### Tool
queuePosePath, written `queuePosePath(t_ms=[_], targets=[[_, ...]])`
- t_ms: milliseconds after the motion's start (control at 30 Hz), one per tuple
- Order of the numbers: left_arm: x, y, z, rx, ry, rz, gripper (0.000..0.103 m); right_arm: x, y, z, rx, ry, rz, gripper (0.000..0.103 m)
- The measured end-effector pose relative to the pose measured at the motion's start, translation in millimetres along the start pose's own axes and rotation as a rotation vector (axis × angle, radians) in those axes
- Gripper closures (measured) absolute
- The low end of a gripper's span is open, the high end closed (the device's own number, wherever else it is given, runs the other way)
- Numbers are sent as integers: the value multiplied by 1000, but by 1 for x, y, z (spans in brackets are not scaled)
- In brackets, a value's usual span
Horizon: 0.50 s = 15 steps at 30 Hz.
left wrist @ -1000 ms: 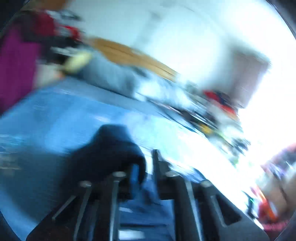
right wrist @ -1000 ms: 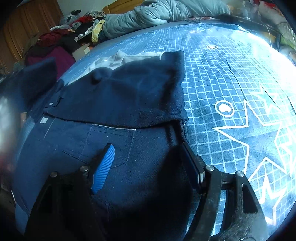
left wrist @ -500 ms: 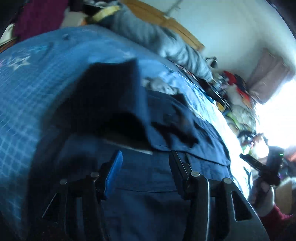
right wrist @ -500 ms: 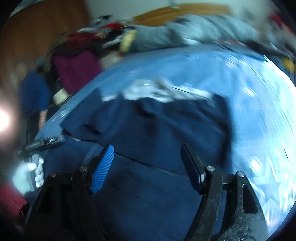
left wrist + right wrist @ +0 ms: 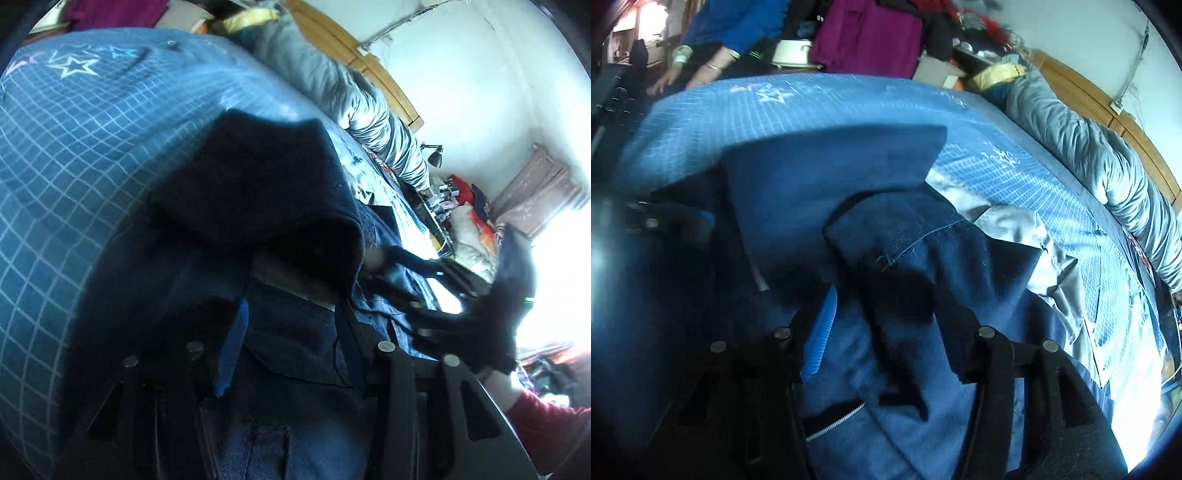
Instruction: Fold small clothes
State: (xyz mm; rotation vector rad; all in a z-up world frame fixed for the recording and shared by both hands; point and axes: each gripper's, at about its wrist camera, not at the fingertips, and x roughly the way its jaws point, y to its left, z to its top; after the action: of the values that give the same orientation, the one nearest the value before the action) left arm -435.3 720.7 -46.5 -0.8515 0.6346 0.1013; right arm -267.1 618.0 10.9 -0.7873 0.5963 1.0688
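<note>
Dark denim trousers (image 5: 295, 373) lie on the blue grid bedspread (image 5: 74, 155), with a navy garment (image 5: 258, 184) folded over their far end. My left gripper (image 5: 291, 336) hovers low over the denim, open and holding nothing. The right gripper (image 5: 461, 306) shows as a blurred black shape at the right, held by a hand with a red sleeve (image 5: 546, 421). In the right wrist view my right gripper (image 5: 886, 332) is open over a raised fold of the trousers (image 5: 905, 251). The navy garment (image 5: 812, 177) lies behind, pale cloth (image 5: 1008, 229) to the right.
A grey duvet (image 5: 1089, 147) is bunched along the wooden headboard (image 5: 1137, 125). A person in a blue sleeve (image 5: 738, 22) stands past the bed's far edge, beside a purple garment (image 5: 868, 33). Piled clutter (image 5: 469, 221) fills the bedside near the bright window.
My left gripper, shut around dark cloth a second ago, has opened and dropped close to the trousers. The right gripper swung left and lower, over a denim fold.
</note>
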Motion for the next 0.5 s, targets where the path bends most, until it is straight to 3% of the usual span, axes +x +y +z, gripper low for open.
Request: queuePosePath(t_ms=[33,133,167,200,400,467,500], targets=[[0,0,1,-5,0,-7,53,0,-2,2,23,-1,8,54],[-2,-2,-1,-7,-1,-15,53,-2,-15,6,96,-1,14,82],[-1,-2,0,-7,0,-15,53,-3,-19,7,118,-2,7,99],[-1,-2,-1,-7,1,-15,52,-7,-27,6,156,-10,15,103],[-1,-3,1,-6,3,-11,52,-77,-101,-23,506,-200,88,103],[-2,-5,1,-6,5,-9,52,-90,-96,-26,446,-193,22,99],[-1,-5,1,-7,6,-11,52,-90,-84,-23,361,-186,3,88]])
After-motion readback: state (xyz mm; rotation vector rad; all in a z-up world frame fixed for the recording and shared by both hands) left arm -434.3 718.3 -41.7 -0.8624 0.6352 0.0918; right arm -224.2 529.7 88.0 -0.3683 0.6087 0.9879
